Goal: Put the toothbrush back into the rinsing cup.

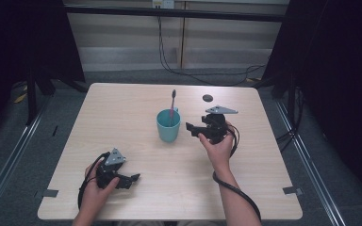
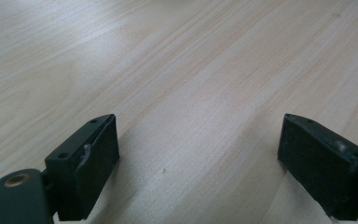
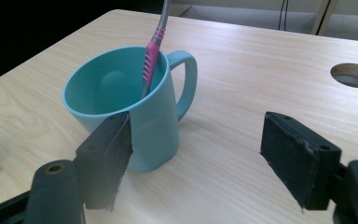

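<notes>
Teal mug on bench; toothbrush stood inside for storage. Right hand-held gripper released beside mug; left hand-held gripper released, parked nearer bench edge.

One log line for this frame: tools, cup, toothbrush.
left tool: open, over bare table | right tool: open, beside cup | toothbrush: upright in cup
</notes>
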`<state>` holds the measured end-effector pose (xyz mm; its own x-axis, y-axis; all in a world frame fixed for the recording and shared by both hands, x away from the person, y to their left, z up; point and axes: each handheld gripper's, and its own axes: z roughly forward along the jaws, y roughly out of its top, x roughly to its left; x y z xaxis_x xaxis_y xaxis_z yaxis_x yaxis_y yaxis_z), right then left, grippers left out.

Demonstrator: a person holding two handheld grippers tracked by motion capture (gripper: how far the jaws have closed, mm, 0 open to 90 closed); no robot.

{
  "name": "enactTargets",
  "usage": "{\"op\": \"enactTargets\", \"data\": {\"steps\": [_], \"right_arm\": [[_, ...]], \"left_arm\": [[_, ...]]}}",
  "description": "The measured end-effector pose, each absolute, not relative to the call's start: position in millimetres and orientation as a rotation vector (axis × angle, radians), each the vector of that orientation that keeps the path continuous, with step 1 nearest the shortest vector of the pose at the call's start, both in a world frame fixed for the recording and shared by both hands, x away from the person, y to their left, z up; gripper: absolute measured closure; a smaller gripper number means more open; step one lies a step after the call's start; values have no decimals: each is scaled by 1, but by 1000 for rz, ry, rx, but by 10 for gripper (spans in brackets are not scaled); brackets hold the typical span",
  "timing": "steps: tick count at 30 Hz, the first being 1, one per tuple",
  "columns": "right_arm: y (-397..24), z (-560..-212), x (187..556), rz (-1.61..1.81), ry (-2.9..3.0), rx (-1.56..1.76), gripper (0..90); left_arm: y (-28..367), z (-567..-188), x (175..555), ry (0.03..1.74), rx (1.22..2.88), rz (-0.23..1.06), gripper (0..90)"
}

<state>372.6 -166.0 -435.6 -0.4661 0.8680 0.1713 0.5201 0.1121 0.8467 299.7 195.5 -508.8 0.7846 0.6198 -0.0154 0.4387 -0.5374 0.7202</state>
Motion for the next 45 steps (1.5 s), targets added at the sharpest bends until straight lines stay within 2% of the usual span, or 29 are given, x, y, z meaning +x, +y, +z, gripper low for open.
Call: {"op": "enactTargets", "data": {"steps": [19,45], "right_arm": [[-187,-434,362,1364,2062,1341,193],[-218,-448,338,1374,2094,1321,168]], "left_arm": [[195,-509,300,781,2226,313,121],[195,-509,300,780,2226,313,121]]}}
